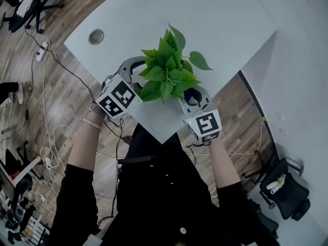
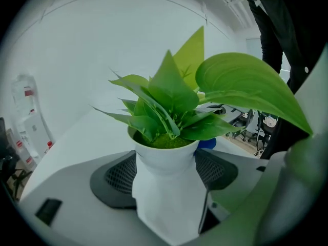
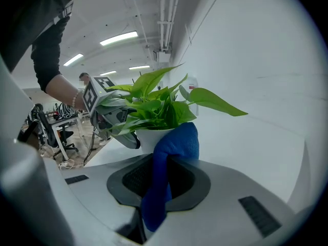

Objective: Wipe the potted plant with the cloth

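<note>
A leafy green plant (image 1: 166, 73) in a white pot (image 2: 166, 183) stands near the pointed corner of the white table (image 1: 205, 19). My left gripper (image 1: 142, 80) reaches in from the left with its jaws spread wide. The pot stands between its dark pads (image 2: 115, 176), which lie close at both sides without visibly squeezing it. My right gripper (image 1: 192, 95) is at the plant's right, shut on a blue cloth (image 3: 171, 158). The cloth bulges out of the jaws just in front of the pot (image 3: 148, 136) and under the lowest leaves. In the left gripper view a bit of the cloth (image 2: 207, 143) peeps from behind the pot.
The pot is close to the table's near corner, with both edges dropping to wood floor. A round cable hole (image 1: 96, 36) lies at the table's far left. Cables and a power strip (image 1: 43, 50) lie on the floor. An office chair (image 1: 284, 188) stands at the lower right.
</note>
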